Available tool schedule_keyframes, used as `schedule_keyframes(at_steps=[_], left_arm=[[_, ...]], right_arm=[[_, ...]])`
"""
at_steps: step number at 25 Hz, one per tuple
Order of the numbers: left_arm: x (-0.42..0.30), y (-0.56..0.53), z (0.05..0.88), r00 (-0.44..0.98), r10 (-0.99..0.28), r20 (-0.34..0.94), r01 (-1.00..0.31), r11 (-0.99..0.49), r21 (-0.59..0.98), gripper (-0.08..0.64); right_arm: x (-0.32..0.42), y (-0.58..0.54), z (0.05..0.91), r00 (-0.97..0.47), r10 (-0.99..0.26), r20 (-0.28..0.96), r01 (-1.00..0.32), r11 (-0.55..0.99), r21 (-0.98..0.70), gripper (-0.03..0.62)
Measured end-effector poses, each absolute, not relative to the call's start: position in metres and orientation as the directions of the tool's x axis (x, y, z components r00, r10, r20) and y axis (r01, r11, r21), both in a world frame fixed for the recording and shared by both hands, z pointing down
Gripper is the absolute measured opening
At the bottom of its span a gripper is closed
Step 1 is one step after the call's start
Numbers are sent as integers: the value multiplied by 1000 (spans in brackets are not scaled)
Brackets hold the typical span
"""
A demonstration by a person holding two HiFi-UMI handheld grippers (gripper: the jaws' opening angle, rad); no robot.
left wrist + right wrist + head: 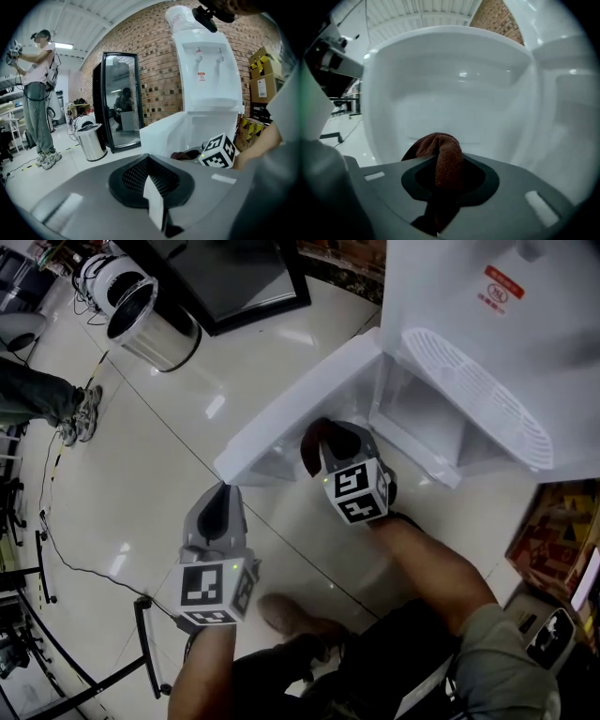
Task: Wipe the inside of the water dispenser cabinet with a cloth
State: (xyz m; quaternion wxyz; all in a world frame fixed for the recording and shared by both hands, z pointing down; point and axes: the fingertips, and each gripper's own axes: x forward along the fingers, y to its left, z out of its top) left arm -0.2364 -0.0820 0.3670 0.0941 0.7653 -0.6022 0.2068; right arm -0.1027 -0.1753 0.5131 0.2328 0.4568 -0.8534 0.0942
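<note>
The right gripper (328,439) is clamped on the brown cloth (446,154), facing the open cabinet (417,413). The left gripper (223,491) is closed and empty.

The head view looks steeply down on the left tool (223,491), the right tool (326,444) and the open white plastic water dispenser cabinet (412,404). The left gripper view faces that cabinet from nearby. The right gripper view looks closely into it.

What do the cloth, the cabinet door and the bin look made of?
The cloth: dark red-brown terry or microfibre, matte; its nubby looped weave shows. The cabinet door: probably moulded plastic, white and glossy, with lamp reflections on it. The bin: likely steel, shiny silver with streaked highlights.
</note>
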Motion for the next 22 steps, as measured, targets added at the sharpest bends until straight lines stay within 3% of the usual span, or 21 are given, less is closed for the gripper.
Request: schedule_keyframes(at_steps=[5, 9, 11, 13, 17, 19, 22], left_arm=[[-238, -81, 370, 177, -877, 447, -965, -245, -98, -31], [-240, -82, 371, 169, -875, 454, -967, -235, -93, -32], [-239, -83, 371, 163, -875, 456, -970, -227, -88, -32], [-240, -82, 372, 158, -874, 460, -971, -222, -87, -32], [-239, -83, 371, 161, -878, 451, -968, -229, -101, -32], [-237, -82, 371, 163, -873, 460, -969, -228, -90, -32], [-236, -80, 372, 169, -872, 459, -969, -231, -83, -32]], right_arm=[[-20, -207, 511, -259, -831, 493, -939, 335, 71, 95], [14, -210, 511, -209, -846, 491, -960, 273, 62, 95], [-2, -201, 505, -298, -832, 468, -936, 352, 29, 97], [-46, -176, 497, -474, -765, 435, -849, 528, 3, 97], [-152, -92, 502, -778, -457, 432, -504, 864, 5, 97], [-182, -64, 519, -812, -347, 469, -392, 920, 2, 97], [-192, -68, 547, -772, -355, 527, -419, 908, -3, 97]])
